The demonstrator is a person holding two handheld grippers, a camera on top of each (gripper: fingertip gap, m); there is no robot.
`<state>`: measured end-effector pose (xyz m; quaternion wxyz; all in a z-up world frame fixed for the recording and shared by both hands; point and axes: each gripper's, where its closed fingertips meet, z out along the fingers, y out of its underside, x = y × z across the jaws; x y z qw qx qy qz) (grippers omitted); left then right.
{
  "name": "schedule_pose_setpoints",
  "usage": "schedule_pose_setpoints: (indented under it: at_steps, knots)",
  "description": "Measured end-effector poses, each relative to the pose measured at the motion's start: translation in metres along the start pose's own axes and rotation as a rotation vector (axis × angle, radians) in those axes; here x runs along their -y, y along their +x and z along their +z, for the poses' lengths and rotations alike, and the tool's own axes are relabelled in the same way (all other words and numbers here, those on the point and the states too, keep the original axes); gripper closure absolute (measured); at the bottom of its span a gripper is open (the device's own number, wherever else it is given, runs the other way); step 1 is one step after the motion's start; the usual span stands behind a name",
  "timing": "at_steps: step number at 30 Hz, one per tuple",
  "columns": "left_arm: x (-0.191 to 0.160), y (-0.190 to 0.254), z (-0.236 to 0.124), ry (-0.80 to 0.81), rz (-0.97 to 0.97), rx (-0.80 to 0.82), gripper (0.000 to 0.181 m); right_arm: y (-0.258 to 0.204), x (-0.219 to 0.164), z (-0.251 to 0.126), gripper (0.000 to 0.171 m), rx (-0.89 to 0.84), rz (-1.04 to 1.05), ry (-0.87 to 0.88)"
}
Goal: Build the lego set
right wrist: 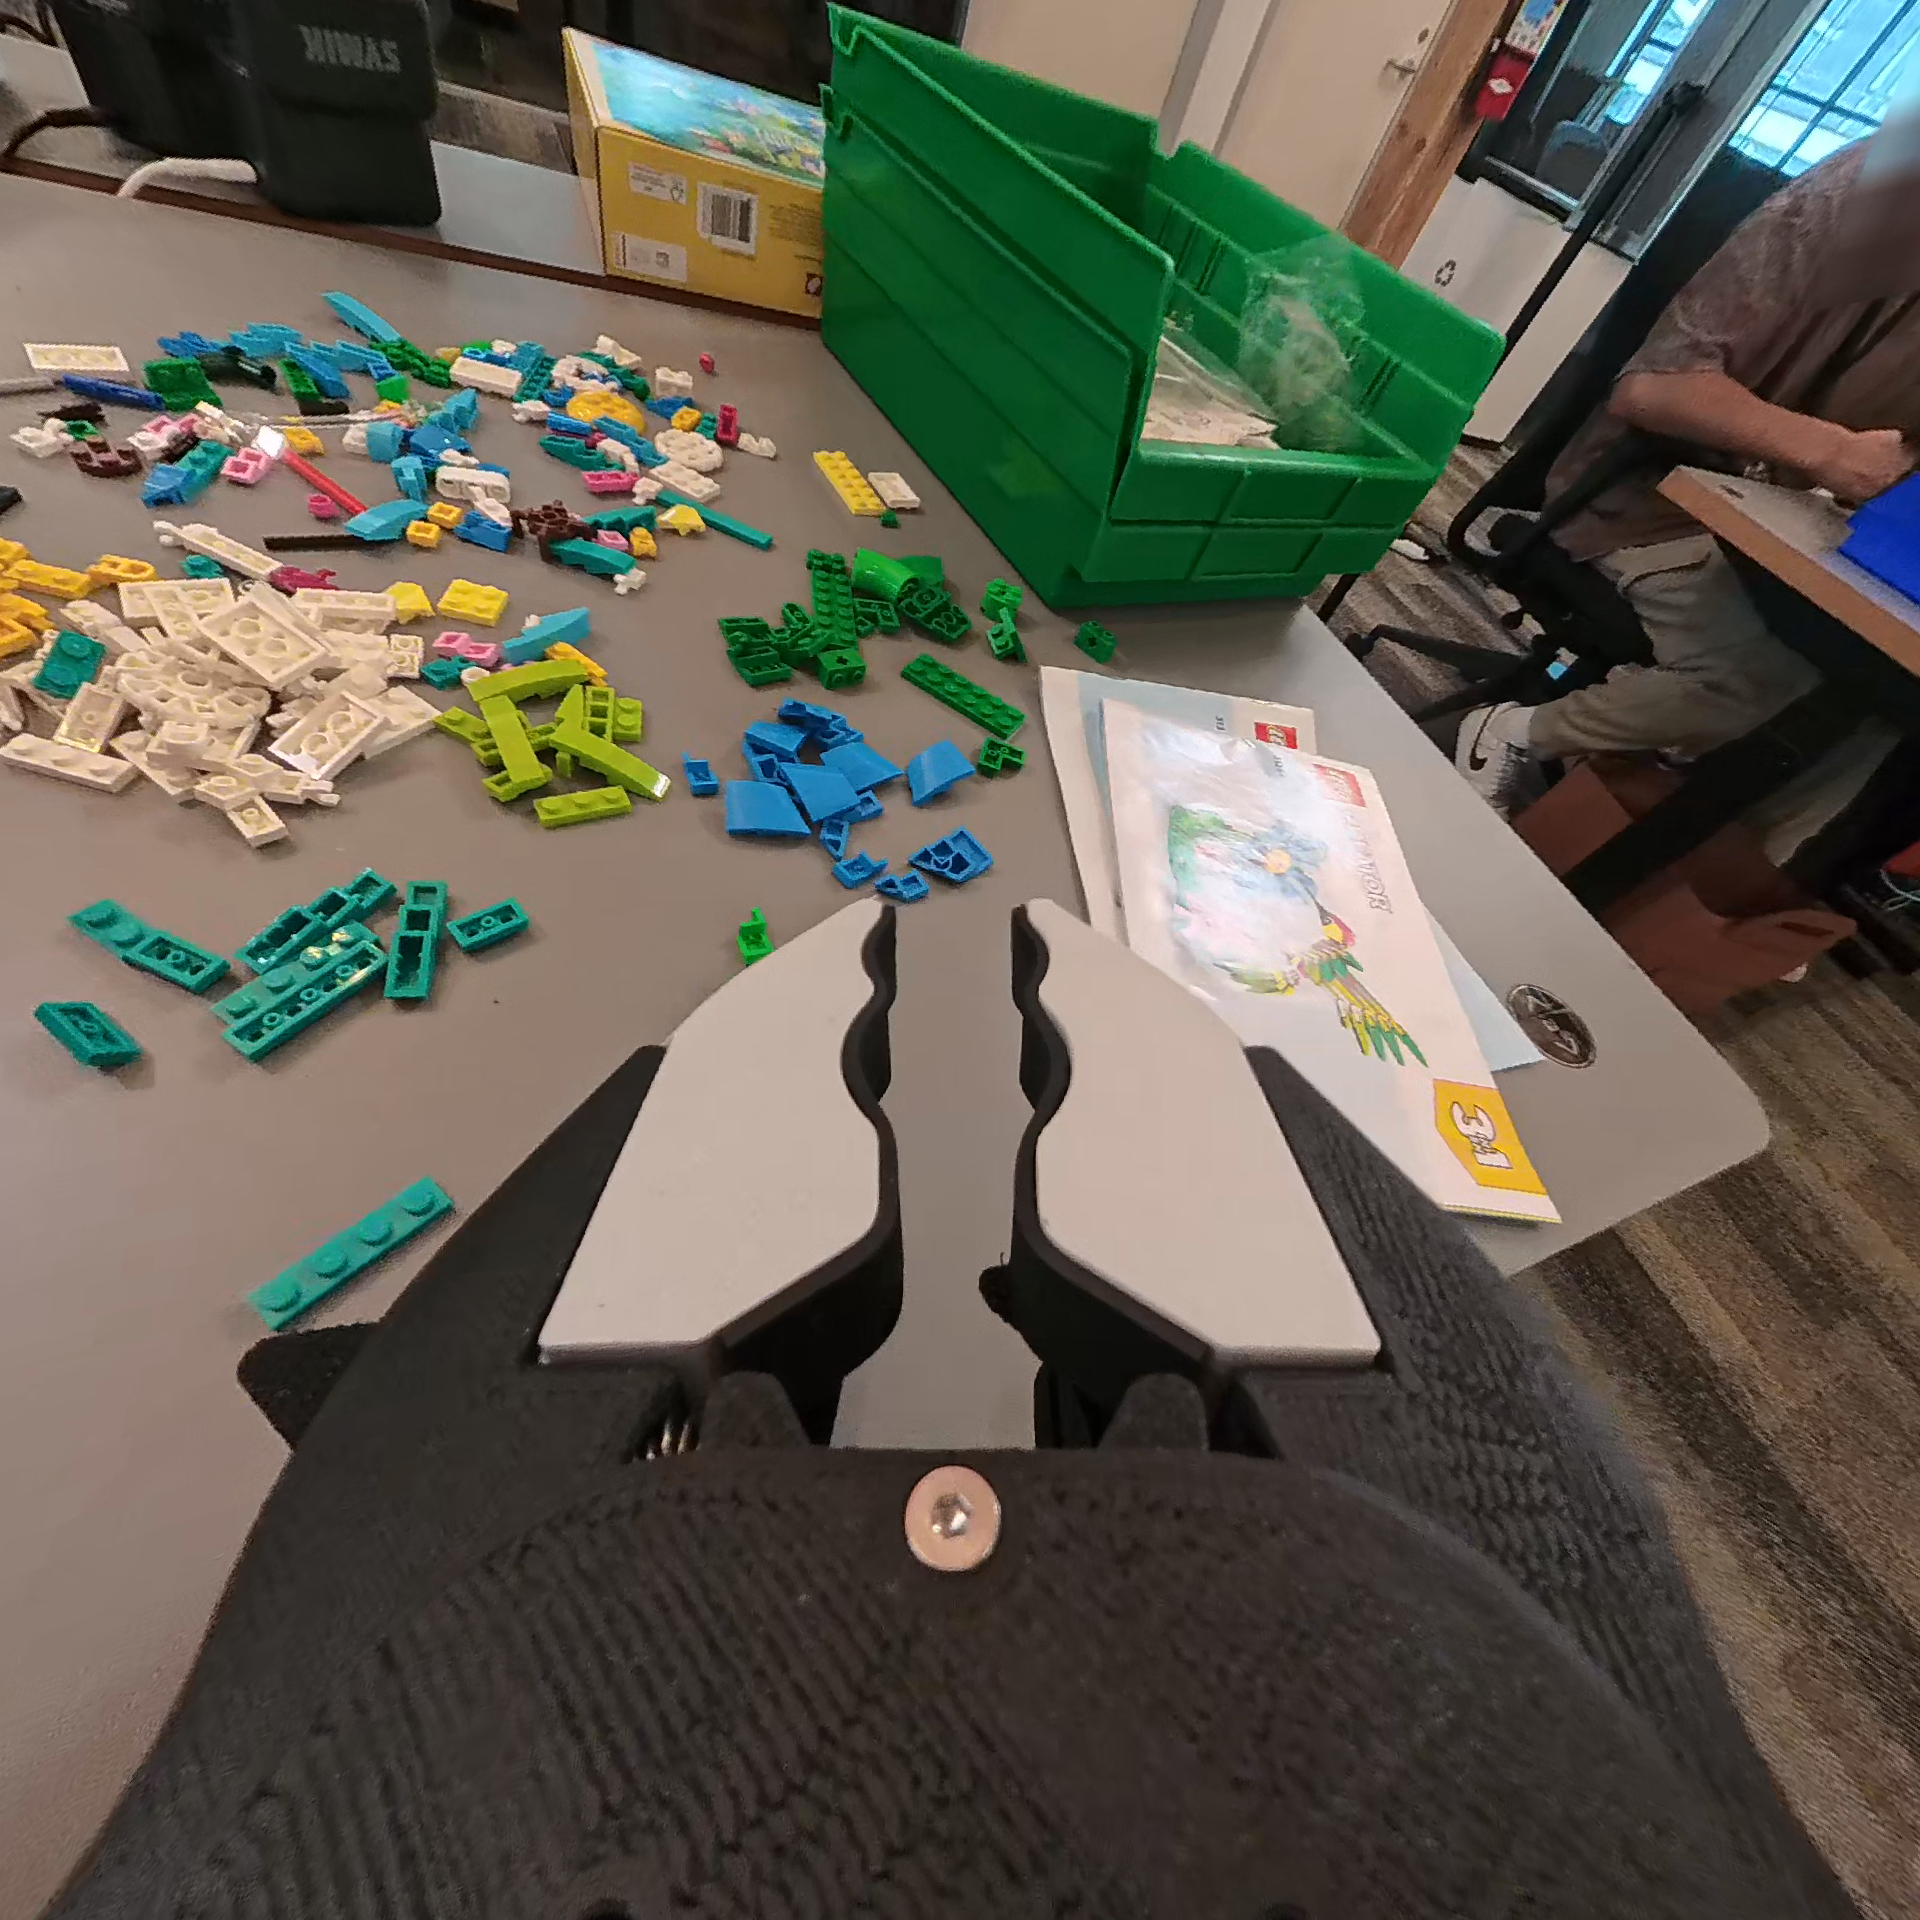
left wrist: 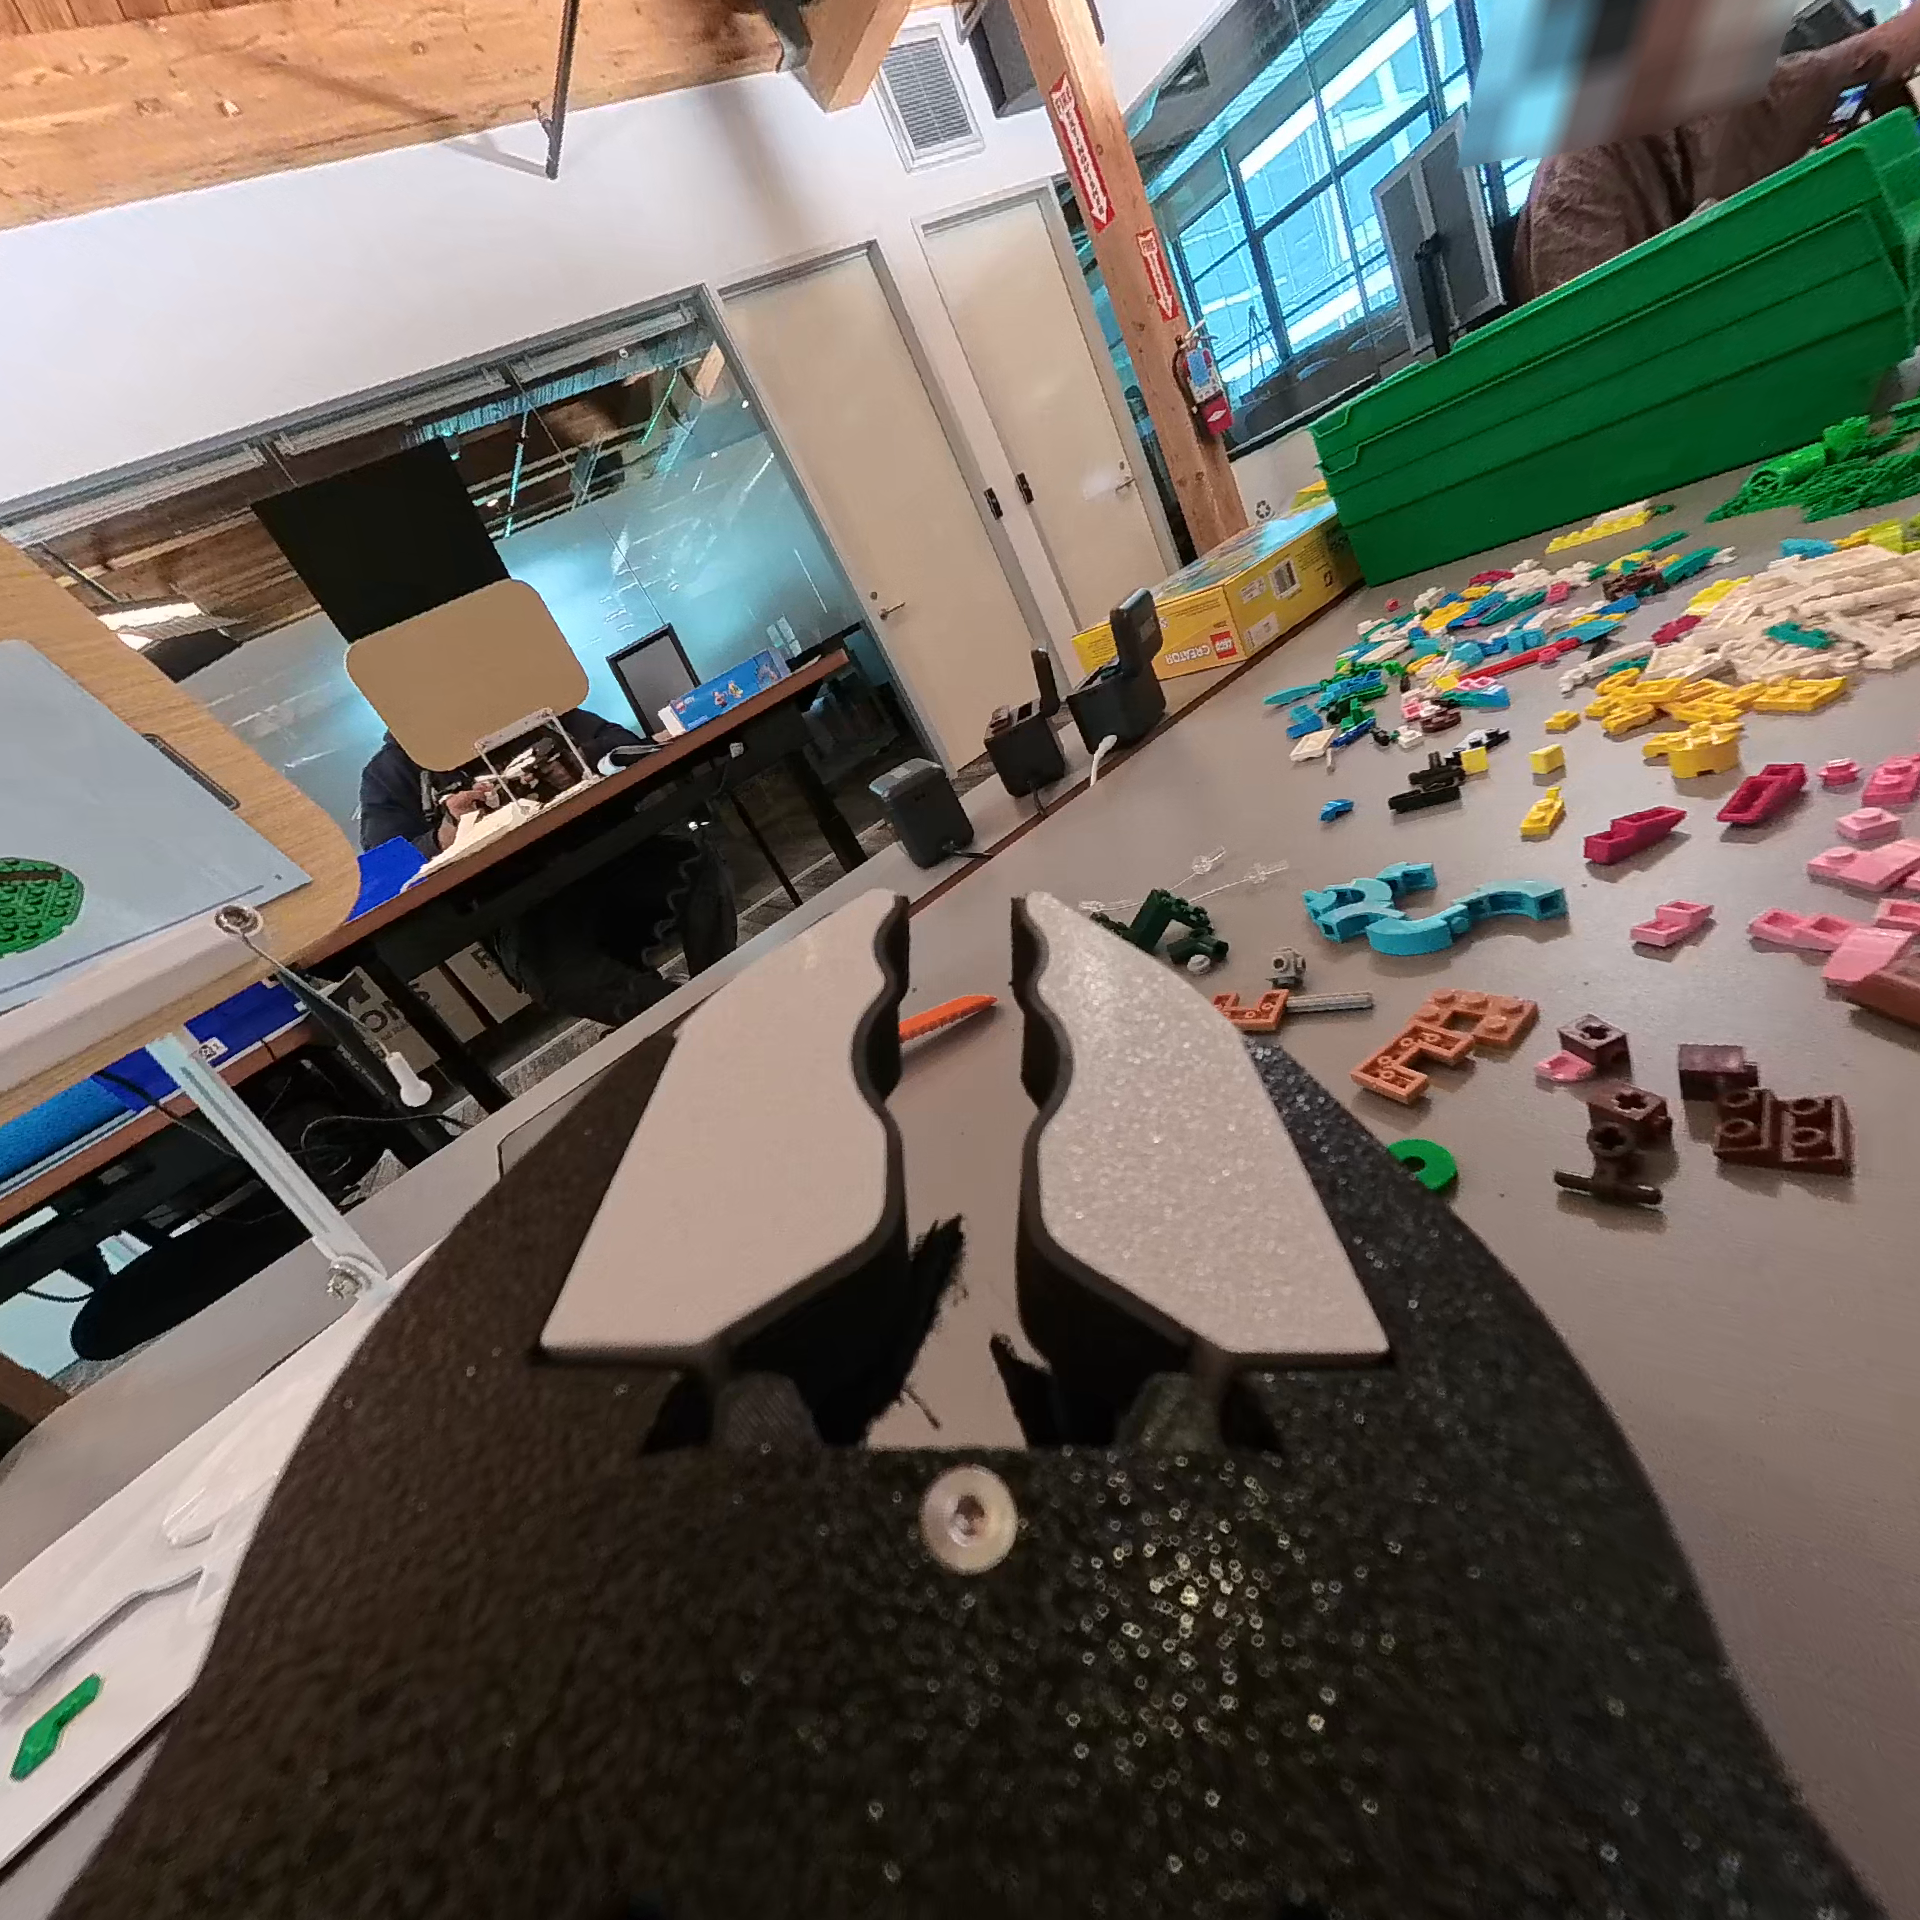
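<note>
My left gripper point(left wrist: 961, 914) is open and empty, low over the grey table point(left wrist: 1558, 1351); an orange piece point(left wrist: 945, 1016) lies on the table between its fingers. Brown pieces point(left wrist: 1766, 1117), orange-brown plates point(left wrist: 1444, 1039) and curved light-blue pieces point(left wrist: 1423, 909) lie to its right. My right gripper point(right wrist: 951, 920) is open and empty above the table point(right wrist: 623, 1039). Just ahead of it lie blue pieces point(right wrist: 831, 790) and a small green piece point(right wrist: 755, 935). Teal plates point(right wrist: 301, 961), lime pieces point(right wrist: 551, 738), white plates point(right wrist: 229, 675) and green pieces point(right wrist: 862, 623) lie farther off. One teal plate point(right wrist: 353, 1252) lies to its left.
Stacked green bins point(right wrist: 1122, 343) stand at the back right, a yellow set box point(right wrist: 696, 197) beside them. Instruction booklets point(right wrist: 1288, 935) lie near the table's right edge. A stand with an instruction page point(left wrist: 114, 821) is at the left. People sit at other desks. Some 50 cm of space lies between my two pairs of fingers. My left tips are about 40 cm from the teal plate point(right wrist: 353, 1252), my right tips only 12 cm.
</note>
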<state>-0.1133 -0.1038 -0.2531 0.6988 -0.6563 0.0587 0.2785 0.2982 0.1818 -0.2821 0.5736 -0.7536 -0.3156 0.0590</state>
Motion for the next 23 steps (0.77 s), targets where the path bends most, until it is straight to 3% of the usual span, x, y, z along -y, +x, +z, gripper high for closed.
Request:
schedule_pose_setpoints:
  at_steps: [23]
  knots:
    - [0.0, 0.001, 0.0, 0.0, 0.005, -0.008, 0.163, -0.019, -0.01, 0.01, 0.151, 0.052, -0.048, -0.051]
